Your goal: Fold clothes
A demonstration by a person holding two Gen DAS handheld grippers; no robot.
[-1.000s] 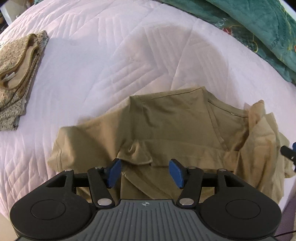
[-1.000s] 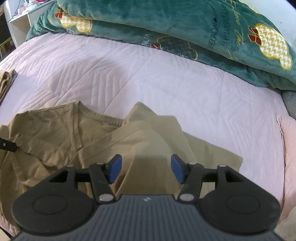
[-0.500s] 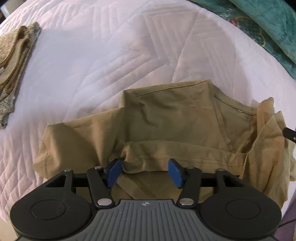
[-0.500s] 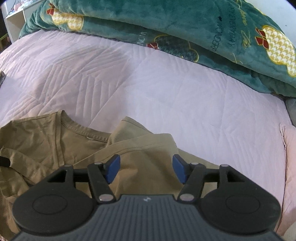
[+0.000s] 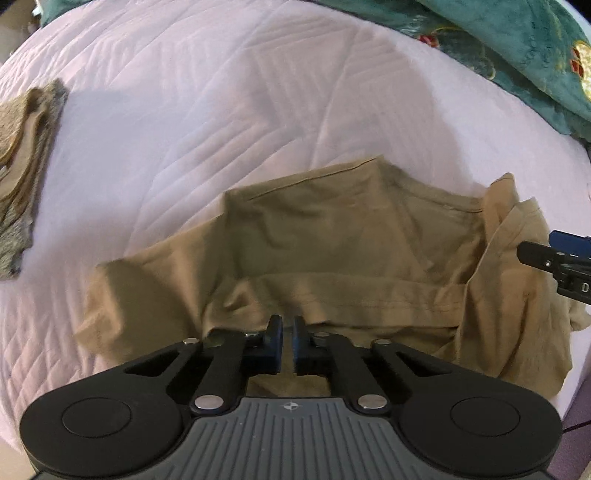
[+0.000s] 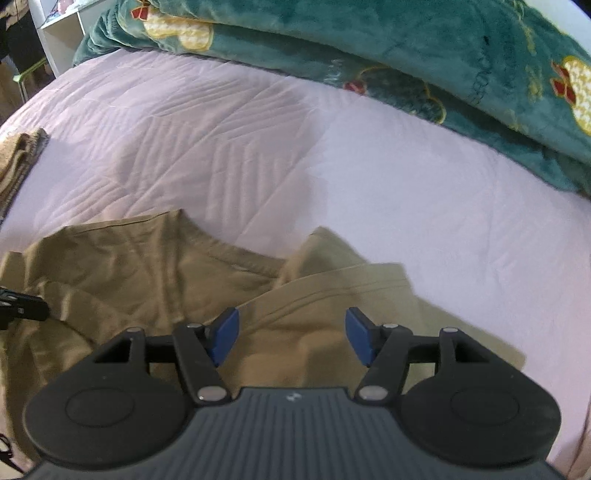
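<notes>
A khaki t-shirt (image 5: 332,240) lies crumpled on the pink quilt (image 5: 221,92), with its bottom part folded up across the chest. My left gripper (image 5: 288,332) points steeply down at the near edge of that fold. Its jaws are closing and stand almost together, pinching the fold's edge. In the right wrist view the shirt (image 6: 129,266) shows its neckline and a flipped-over right side. My right gripper (image 6: 291,332) hangs open just above that flipped cloth, nothing between its blue pads (image 6: 225,332). Each gripper shows in the other's view: the right gripper (image 5: 554,254), the left gripper (image 6: 22,308).
A stack of folded garments (image 5: 22,147) lies at the quilt's left edge, also seen as the stack (image 6: 18,162). A green patterned blanket (image 6: 406,55) is heaped along the far side of the bed. A white shelf (image 6: 62,29) stands beyond the far left corner.
My left gripper's jaws have gone from wide apart to nearly together on the fold's edge. My right gripper has shifted a little over the shirt's right side and stays open.
</notes>
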